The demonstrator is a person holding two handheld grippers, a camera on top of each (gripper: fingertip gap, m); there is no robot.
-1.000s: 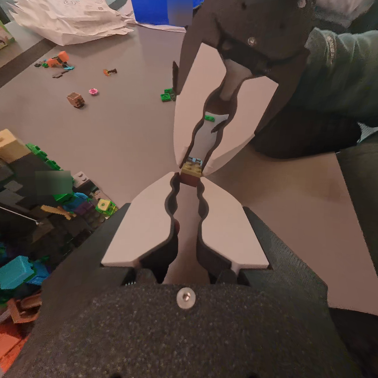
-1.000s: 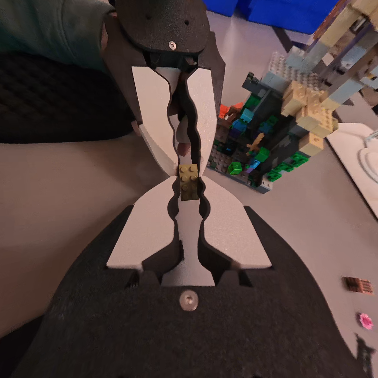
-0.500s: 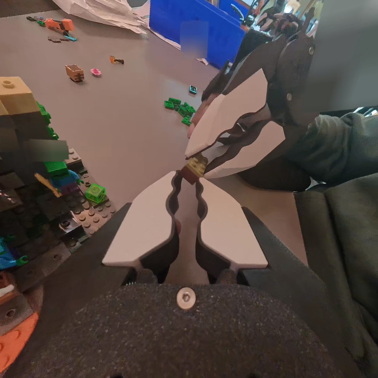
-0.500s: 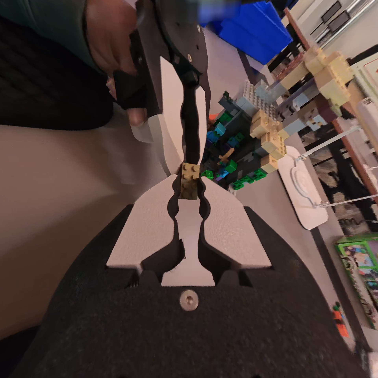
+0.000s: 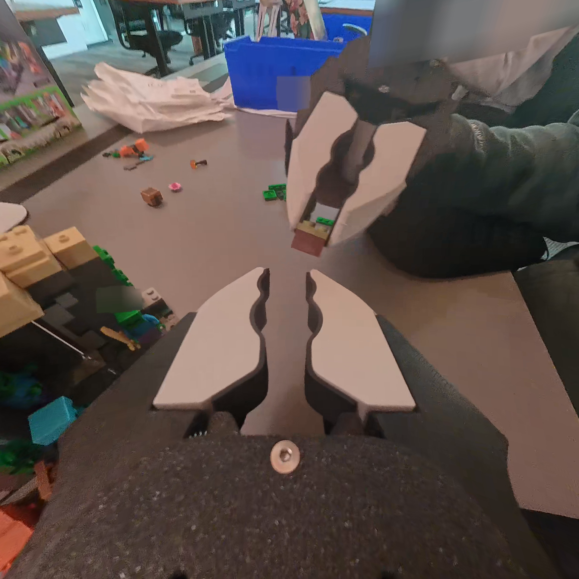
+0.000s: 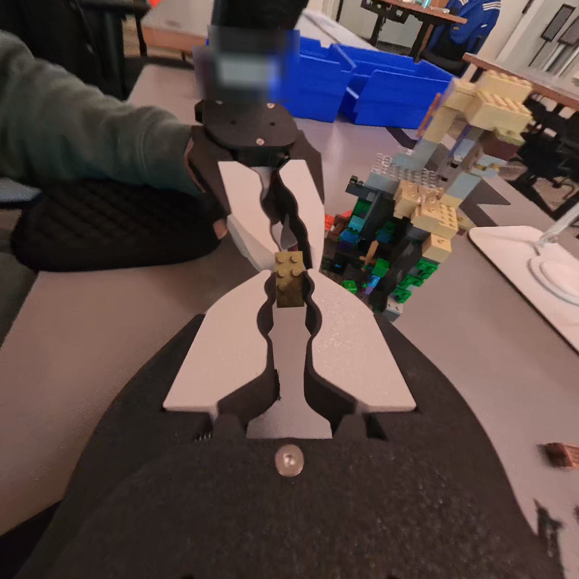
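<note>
My right gripper (image 6: 289,275) is shut on a tan studded brick (image 6: 289,282) and holds it above the grey table (image 6: 94,329). In the left wrist view the right gripper (image 5: 313,233) shows at the upper right, with a reddish-brown brick (image 5: 308,242) stuck under the tan one at its tip. My left gripper (image 5: 287,274) is open and empty, a short way in front of that brown brick and not touching it. The left gripper's white fingers (image 6: 247,219) face me in the right wrist view, just behind the tan brick.
A tall brick model (image 5: 47,282) stands at the left, also in the right wrist view (image 6: 423,219). Loose pieces lie on the table: green plates (image 5: 275,192), a brown block (image 5: 151,195), a pink flower (image 5: 175,187). Blue bins (image 5: 275,72), white bags (image 5: 150,100) and a white board (image 6: 517,266) lie around. The tips of both grippers are at nearly the same place. The brown block (image 5: 151,195) is about 25 centimeters from both grippers' fingertips. It is also in sight in the right wrist view (image 6: 559,448).
My left gripper was shut on the brown end of the brick assembly; it has opened and drawn back. The assembly stays in the right gripper. Both grippers have turned more level.
</note>
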